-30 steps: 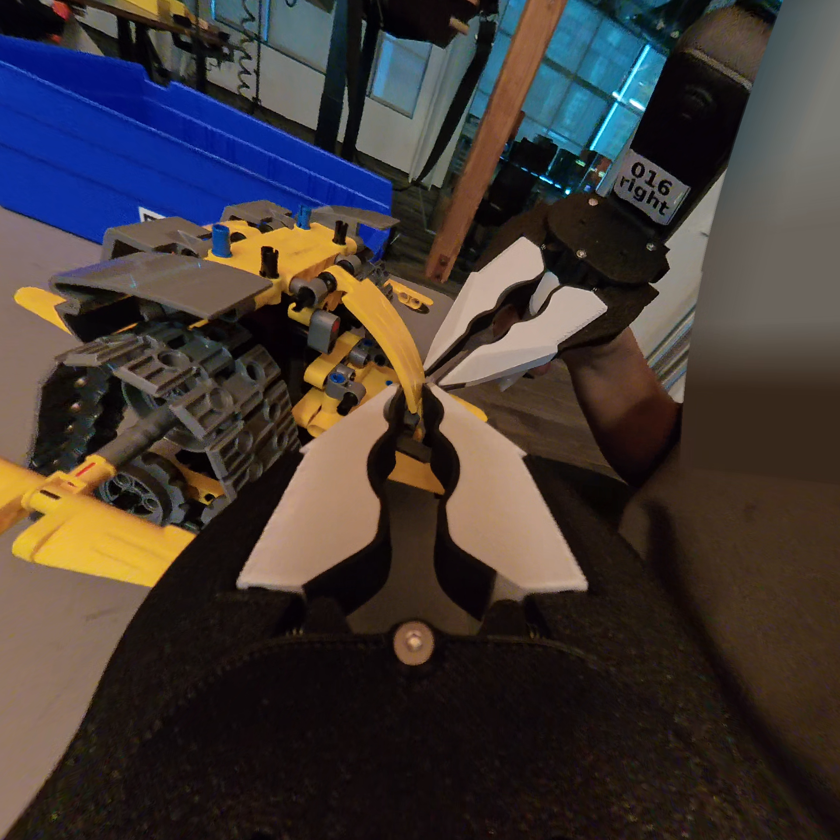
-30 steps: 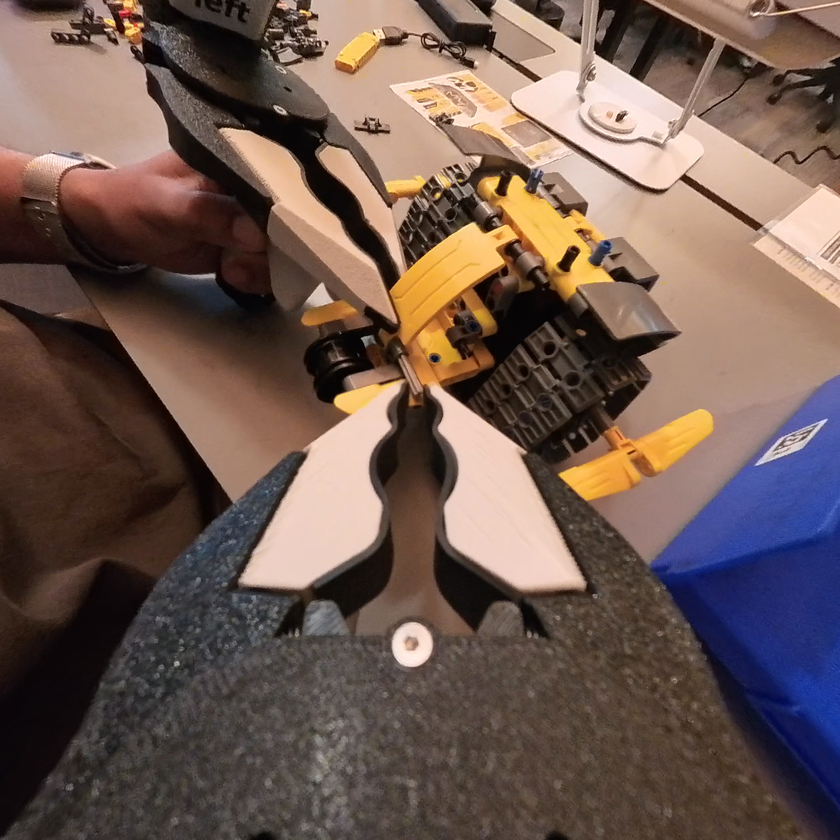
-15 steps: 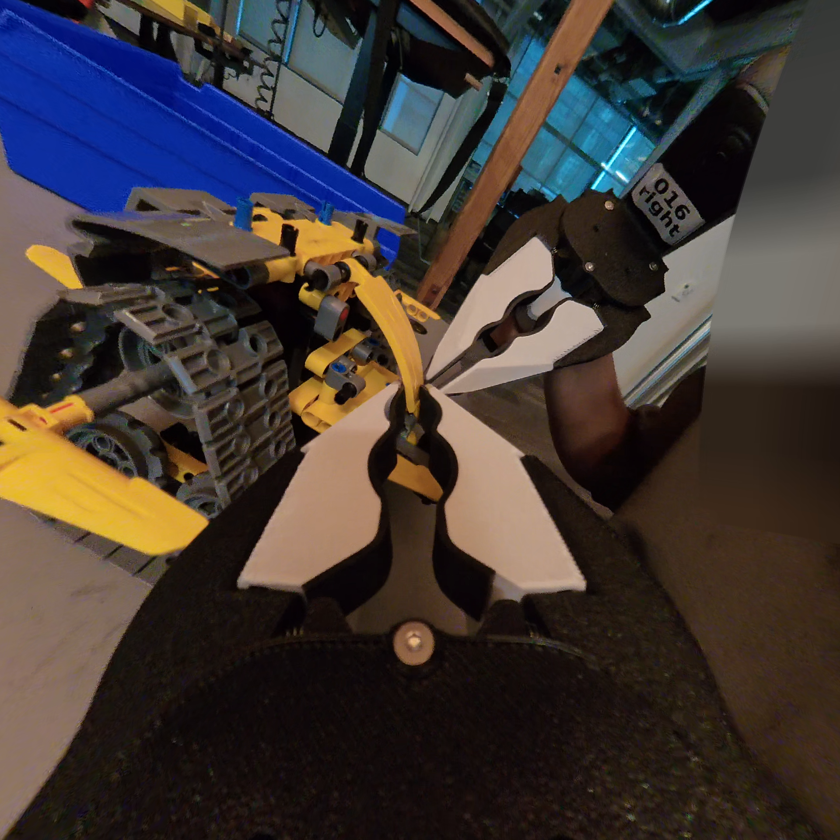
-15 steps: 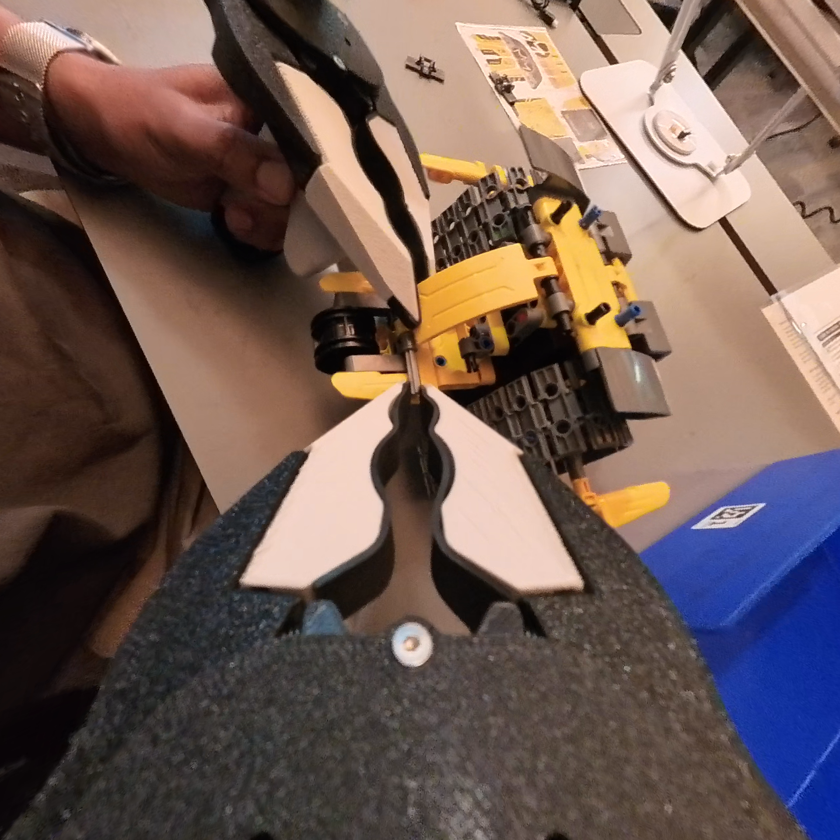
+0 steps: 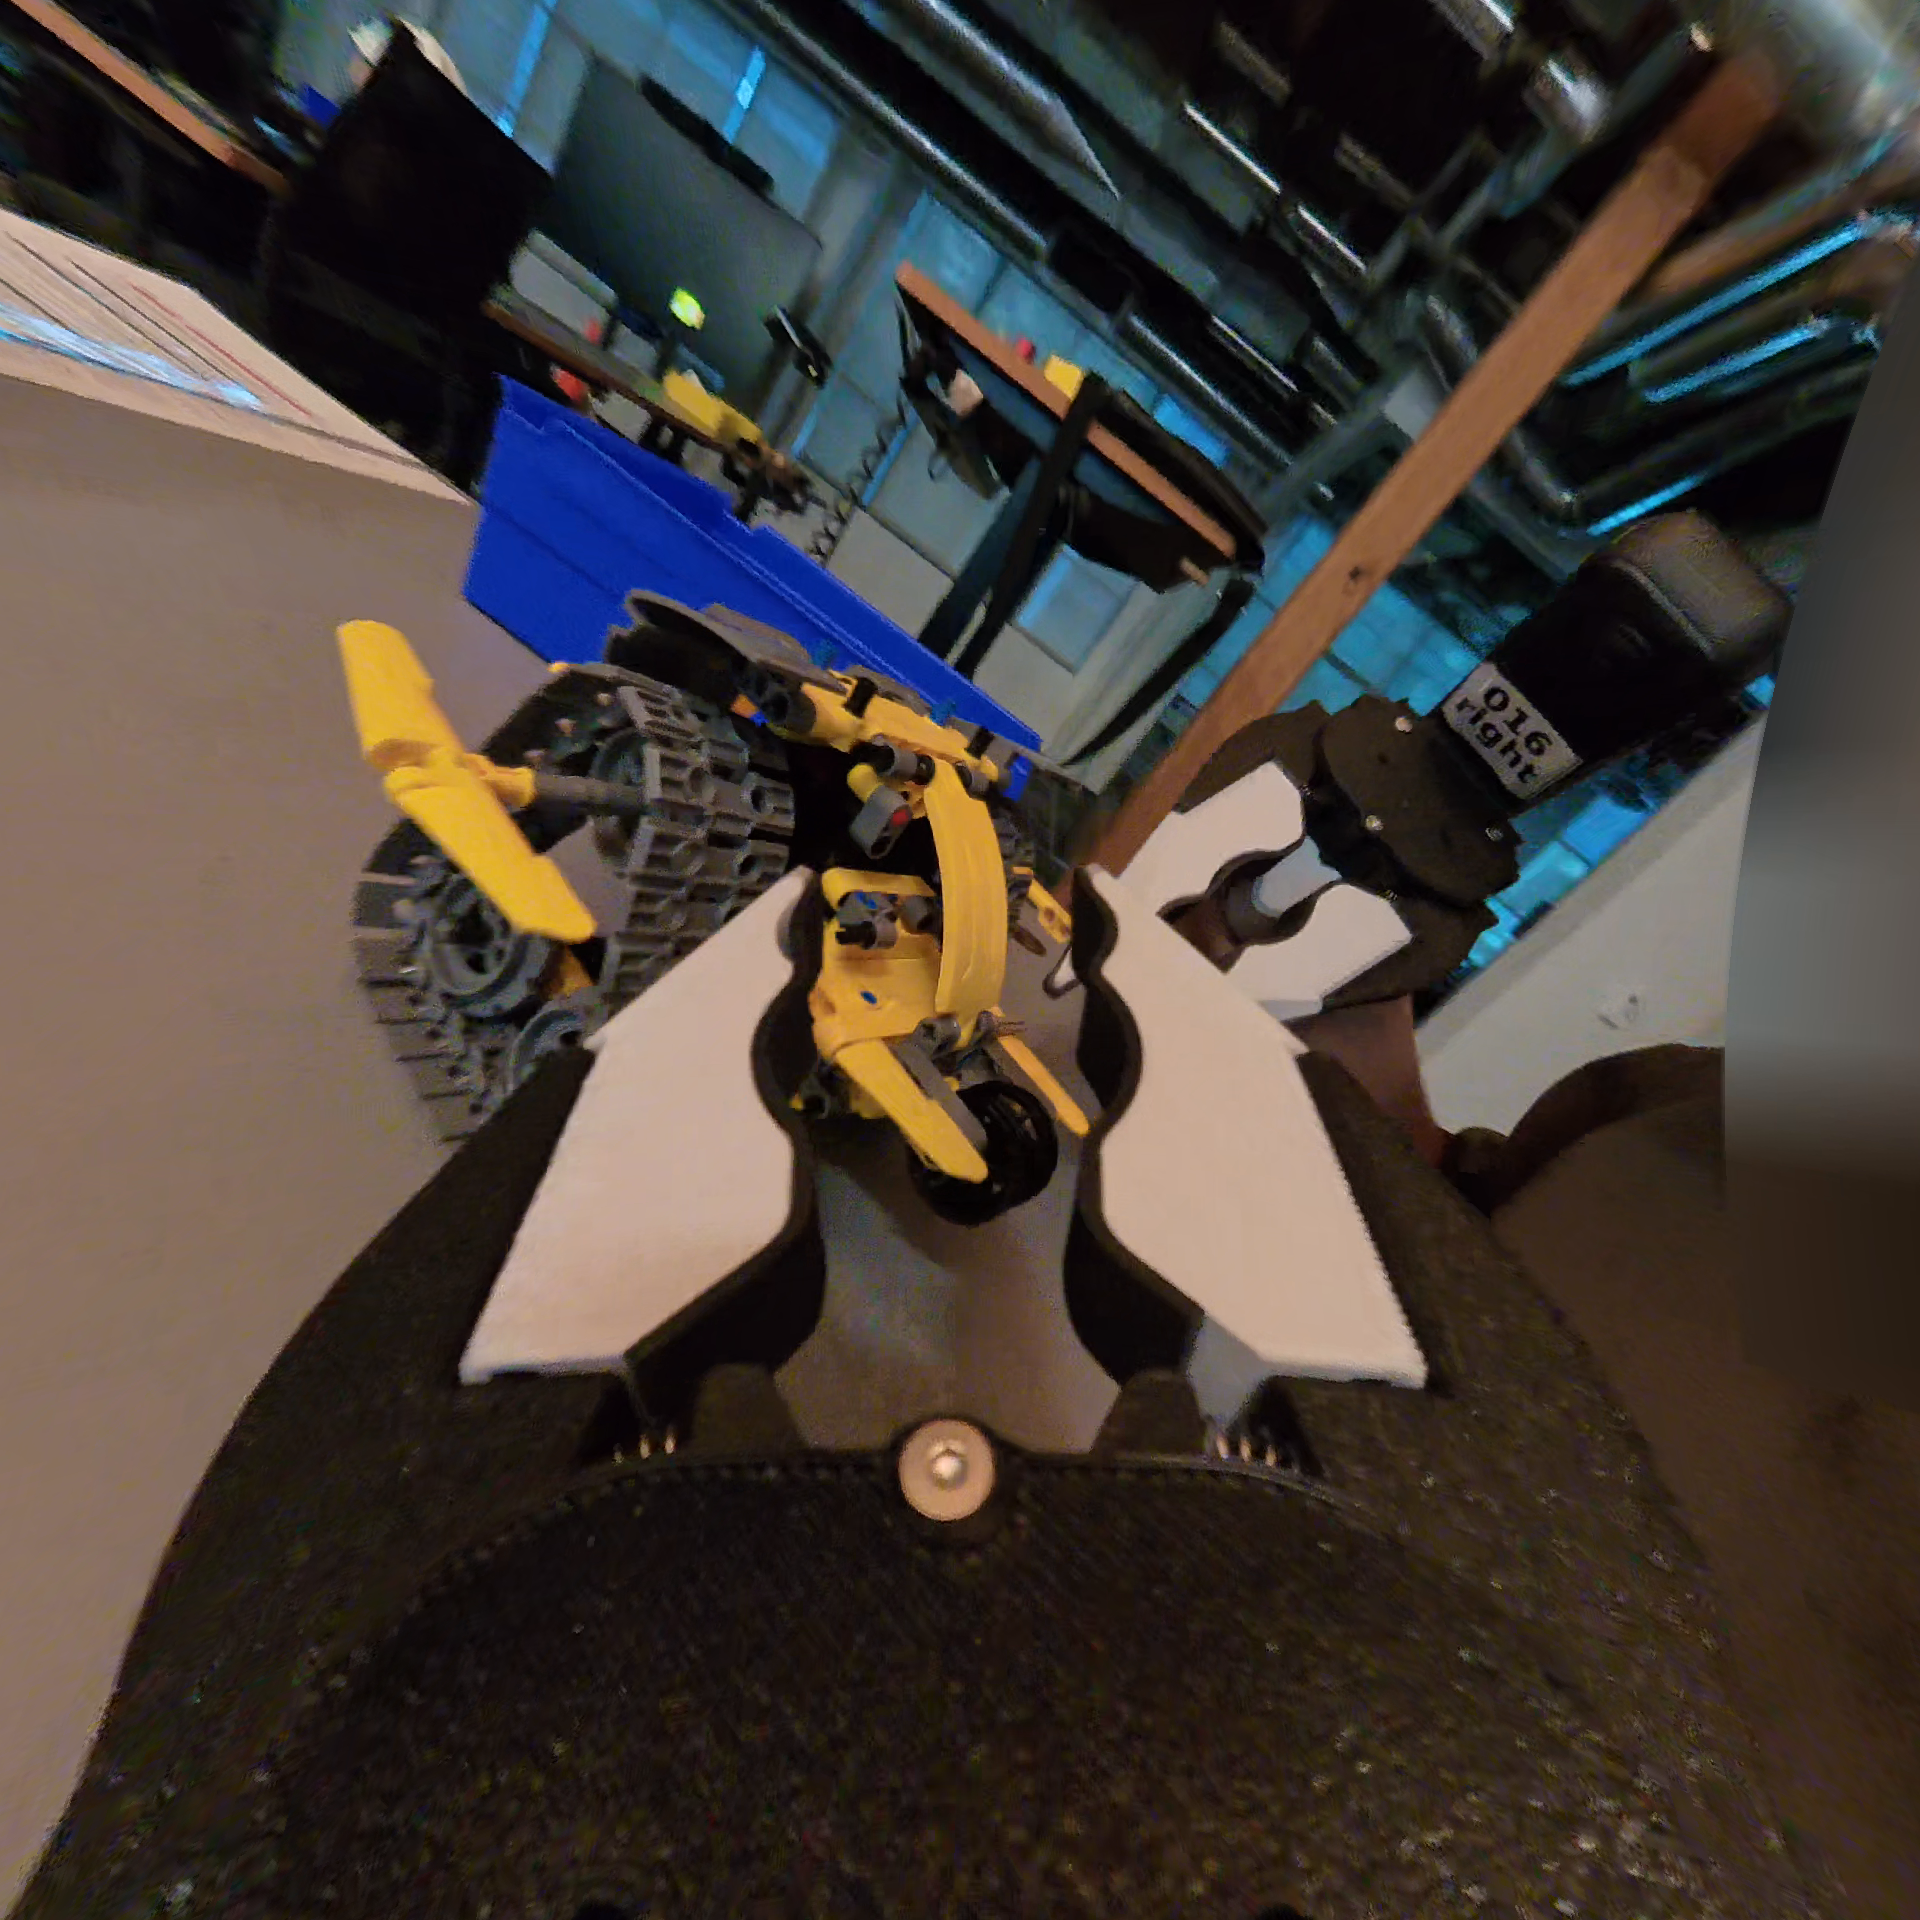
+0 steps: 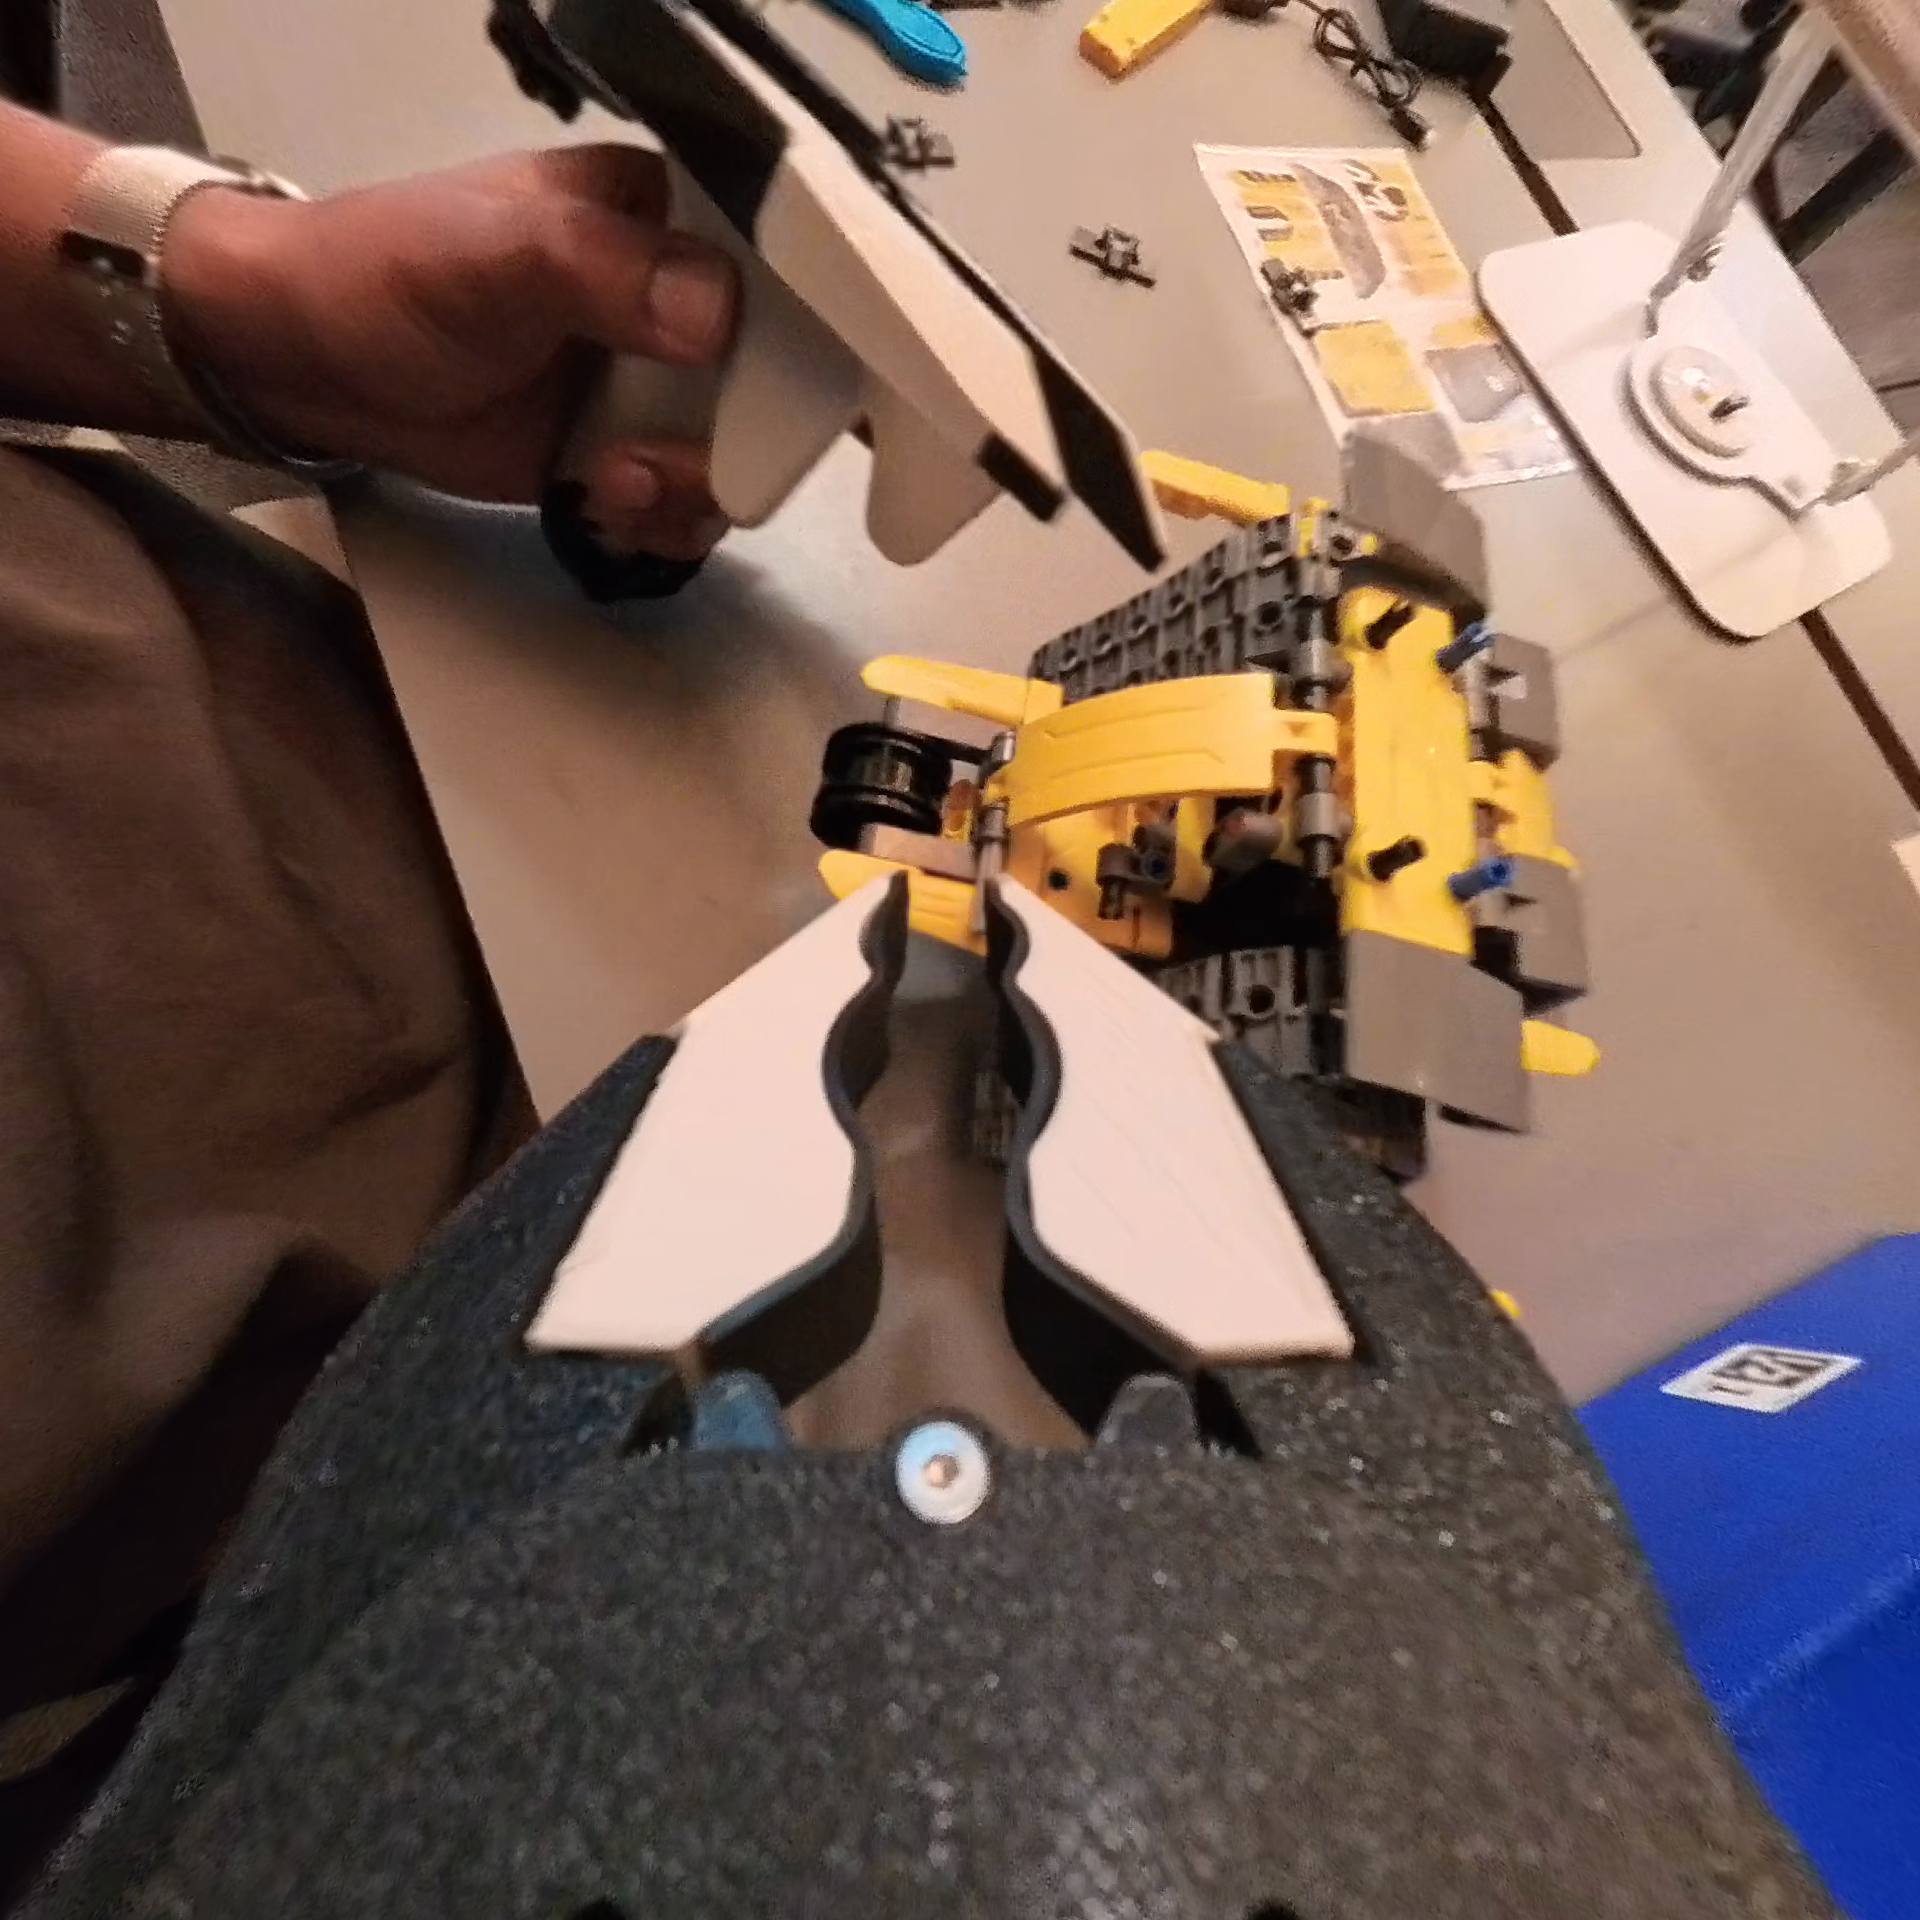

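Observation:
A yellow and grey brick-built tracked vehicle (image 5: 966, 873) stands on the grey table (image 5: 156, 883), with a small black wheel (image 5: 987, 1143) at its near end. My left gripper (image 5: 943, 894) is open and empty, its fingers spread to either side of the wheel end and touching nothing. In the right wrist view it hangs above the vehicle (image 6: 1143, 748), held by a hand (image 6: 416, 312). My right gripper (image 6: 945, 888) is slightly open, its tips at a thin grey axle beside the black wheel (image 6: 878, 790). It also shows in the left wrist view (image 5: 1226, 904).
A blue bin (image 6: 1766, 1558) stands close by on the right and shows behind the vehicle in the left wrist view (image 5: 623, 540). A printed sheet (image 6: 1361, 291), a white lamp base (image 6: 1662, 416) and small loose parts (image 6: 1117, 249) lie farther back. Spacing between my two grippers at the tips: around 7 cm.
Both grippers were shut on the vehicle's wheel end. The left has opened wide and drawn back and up. The right has opened a little. The vehicle now rests on the table.

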A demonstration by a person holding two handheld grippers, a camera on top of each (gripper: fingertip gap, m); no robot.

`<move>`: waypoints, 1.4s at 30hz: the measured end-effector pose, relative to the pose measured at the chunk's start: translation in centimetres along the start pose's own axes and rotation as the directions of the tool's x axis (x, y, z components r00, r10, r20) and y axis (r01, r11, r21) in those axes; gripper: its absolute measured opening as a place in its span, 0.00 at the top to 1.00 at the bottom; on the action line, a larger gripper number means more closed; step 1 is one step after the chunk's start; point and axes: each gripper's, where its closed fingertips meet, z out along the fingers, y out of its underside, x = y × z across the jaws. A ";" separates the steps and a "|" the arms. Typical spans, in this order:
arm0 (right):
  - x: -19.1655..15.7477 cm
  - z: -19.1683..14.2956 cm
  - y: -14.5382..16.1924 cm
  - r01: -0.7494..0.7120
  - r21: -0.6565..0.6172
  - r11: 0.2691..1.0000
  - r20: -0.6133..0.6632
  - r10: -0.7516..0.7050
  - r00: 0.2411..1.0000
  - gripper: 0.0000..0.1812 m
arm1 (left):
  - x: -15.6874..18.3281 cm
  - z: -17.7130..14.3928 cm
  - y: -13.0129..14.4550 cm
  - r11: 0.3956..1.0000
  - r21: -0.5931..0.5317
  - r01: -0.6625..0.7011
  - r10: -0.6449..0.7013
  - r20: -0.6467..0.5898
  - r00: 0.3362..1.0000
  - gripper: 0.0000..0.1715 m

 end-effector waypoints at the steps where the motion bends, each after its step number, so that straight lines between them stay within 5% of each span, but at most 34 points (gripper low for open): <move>1: 0.5 -0.4 -0.3 0.013 -0.001 1.000 -0.017 -0.013 1.000 0.92 | 0.0 -0.6 -0.1 1.000 0.016 -0.010 0.009 0.023 1.000 0.70; 6: 3.3 -2.0 -2.5 0.214 -0.032 0.976 -0.068 -0.216 0.974 0.81 | 0.3 -0.7 1.9 0.976 -0.069 -0.207 0.217 0.211 0.953 0.56; 10: 3.7 -0.8 -3.4 0.449 -0.118 0.885 0.039 -0.448 0.893 0.79 | 0.2 0.6 3.2 0.882 -0.208 -0.422 0.470 0.353 0.809 0.43; 13: 3.3 0.3 -2.7 0.594 -0.199 0.780 0.170 -0.569 0.804 0.79 | 0.1 1.4 3.8 0.827 -0.280 -0.487 0.562 0.385 0.732 0.44; 18: 3.2 0.9 -2.1 0.665 -0.275 0.695 0.333 -0.580 0.743 0.77 | -2.0 0.0 2.8 0.863 -0.280 -0.420 0.504 0.469 0.725 0.64; 26: 4.2 3.0 -1.9 0.781 -0.339 0.525 0.458 -0.633 0.624 0.80 | -5.4 -2.5 0.7 0.937 -0.204 -0.283 0.349 0.544 0.763 0.70; 35: 5.8 8.5 -6.1 0.658 -0.413 0.630 0.393 -0.529 0.752 0.87 | -4.1 -5.7 -3.7 0.968 0.053 -0.243 0.192 0.464 0.865 0.50; 42: 5.7 9.4 -6.9 0.587 -0.471 0.659 0.422 -0.416 0.805 0.84 | -5.6 -6.8 -2.1 0.953 -0.254 -0.165 0.260 0.408 0.875 0.43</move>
